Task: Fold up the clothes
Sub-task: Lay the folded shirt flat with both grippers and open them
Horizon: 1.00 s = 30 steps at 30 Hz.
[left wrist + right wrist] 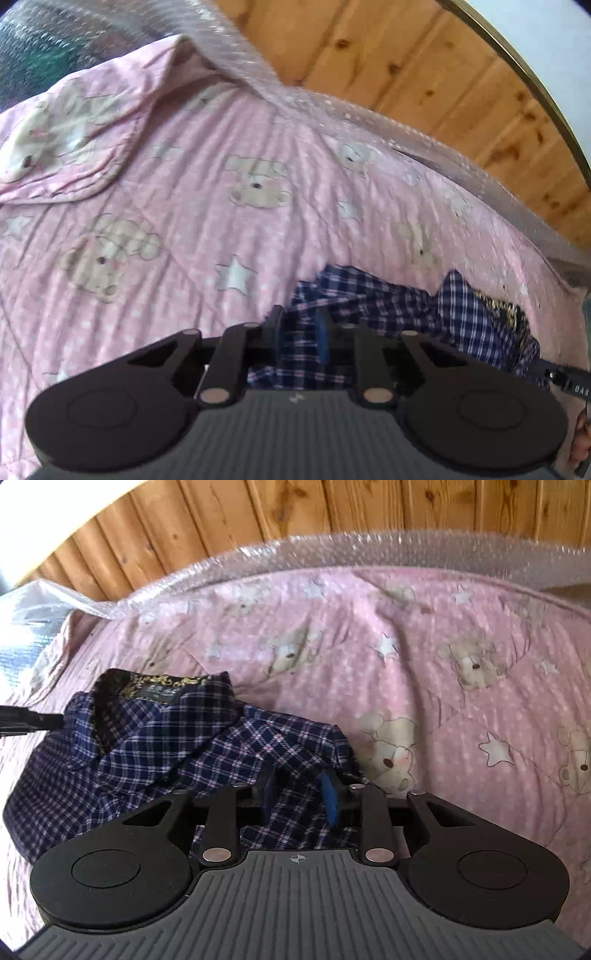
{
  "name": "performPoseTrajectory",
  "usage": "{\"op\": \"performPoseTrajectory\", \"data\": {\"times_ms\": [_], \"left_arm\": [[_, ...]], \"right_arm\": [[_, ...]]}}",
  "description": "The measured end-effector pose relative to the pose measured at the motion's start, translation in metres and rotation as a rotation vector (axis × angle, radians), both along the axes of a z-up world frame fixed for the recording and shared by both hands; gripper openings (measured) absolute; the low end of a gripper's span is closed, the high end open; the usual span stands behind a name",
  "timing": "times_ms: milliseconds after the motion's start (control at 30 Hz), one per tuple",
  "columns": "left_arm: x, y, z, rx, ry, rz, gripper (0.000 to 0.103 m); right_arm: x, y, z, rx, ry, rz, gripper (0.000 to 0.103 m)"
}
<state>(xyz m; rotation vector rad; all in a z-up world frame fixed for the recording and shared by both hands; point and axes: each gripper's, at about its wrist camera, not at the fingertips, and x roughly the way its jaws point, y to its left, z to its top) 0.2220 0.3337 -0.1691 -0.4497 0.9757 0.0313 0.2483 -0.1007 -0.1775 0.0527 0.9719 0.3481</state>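
Both claws sit low over a navy plaid shirt (155,746) bunched on the pink bear-print quilt (443,664), presumably taking two hold points so it can be spread for folding. Left gripper (301,332): narrow jaws with plaid cloth between them, apparently clenched on it. Right gripper (301,794): jaws somewhat wider, cloth between them; whether the pads press cannot be told. Shirt collar (162,690) lies beyond, toward the wooden wall (295,506).
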Motion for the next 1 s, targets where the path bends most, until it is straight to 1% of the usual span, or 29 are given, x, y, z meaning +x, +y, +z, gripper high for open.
{"op": "performPoseTrajectory", "data": {"times_ms": [33,100,133,167,200,267,300,333,367,400,467,500,600,633,667,700,733,767,833,867,933,1000], "left_arm": [[-0.006,-0.001,0.009,-0.004,-0.014,-0.011,0.022],[-0.026,-0.009,0.028,-0.02,-0.074,-0.088,0.031],[-0.036,-0.015,0.032,-0.021,-0.08,-0.12,0.037],[-0.042,-0.02,0.03,-0.024,-0.07,-0.146,0.04],[-0.048,-0.025,0.024,-0.018,-0.039,-0.171,0.044],[-0.053,-0.035,0.005,0.048,0.046,-0.189,0.042],[-0.057,-0.039,-0.002,0.08,0.043,-0.193,0.042],[-0.059,-0.043,-0.001,0.11,0.024,-0.197,0.046],[-0.057,-0.048,0.0,0.135,0.041,-0.198,0.046],[-0.055,-0.054,0.001,0.161,0.059,-0.198,0.046],[-0.051,-0.065,0.003,0.213,0.093,-0.196,0.047],[-0.05,-0.068,0.004,0.231,0.103,-0.199,0.047],[-0.052,-0.068,0.006,0.246,0.125,-0.192,0.047],[-0.056,-0.067,0.007,0.254,0.13,-0.183,0.048],[-0.059,-0.066,0.008,0.263,0.136,-0.175,0.048],[-0.062,-0.065,0.008,0.267,0.139,-0.167,0.048],[-0.063,-0.064,0.009,0.26,0.137,-0.164,0.048],[-0.069,-0.063,0.01,0.257,0.136,-0.159,0.048],[-0.076,-0.062,0.014,0.257,0.133,-0.152,0.048],[-0.08,-0.063,0.017,0.252,0.126,-0.153,0.048],[-0.086,-0.065,0.023,0.244,0.113,-0.158,0.048],[-0.09,-0.069,0.024,0.251,0.11,-0.173,0.048]], "right_arm": [[-0.006,-0.001,0.009,-0.001,-0.018,-0.01,0.03],[-0.019,-0.002,0.026,-0.003,-0.053,-0.029,0.035],[-0.032,-0.006,0.035,0.028,-0.073,-0.022,0.04],[-0.046,-0.009,0.043,0.058,-0.091,-0.015,0.043],[-0.057,-0.008,0.038,0.063,-0.074,-0.001,0.047],[-0.078,-0.007,0.028,0.073,-0.04,0.026,0.051],[-0.085,-0.006,0.013,0.043,-0.006,0.028,0.052],[-0.089,-0.006,-0.004,0.016,0.026,0.021,0.053],[-0.102,-0.011,-0.01,0.031,-0.051,0.026,0.056],[-0.108,-0.01,-0.013,0.025,-0.085,0.046,0.058],[-0.116,-0.003,-0.012,-0.027,-0.121,0.062,0.059],[-0.118,-0.004,-0.01,-0.027,-0.114,0.043,0.061],[-0.122,-0.004,-0.006,-0.038,-0.087,-0.003,0.062],[-0.121,-0.004,-0.006,-0.062,-0.085,-0.008,0.066],[-0.125,-0.007,-0.008,-0.086,-0.079,-0.022,0.073],[-0.129,-0.01,-0.009,-0.111,-0.072,-0.037,0.086],[-0.133,-0.012,-0.01,-0.136,-0.066,-0.051,0.087],[-0.137,-0.015,-0.011,-0.159,-0.059,-0.066,0.087],[-0.144,-0.023,-0.008,-0.147,-0.045,-0.108,0.081],[-0.149,-0.019,0.0,-0.15,-0.077,-0.11,0.078],[-0.158,-0.011,0.017,-0.156,-0.142,-0.114,0.078],[-0.16,0.008,0.026,-0.136,-0.186,-0.053,0.077]]}}
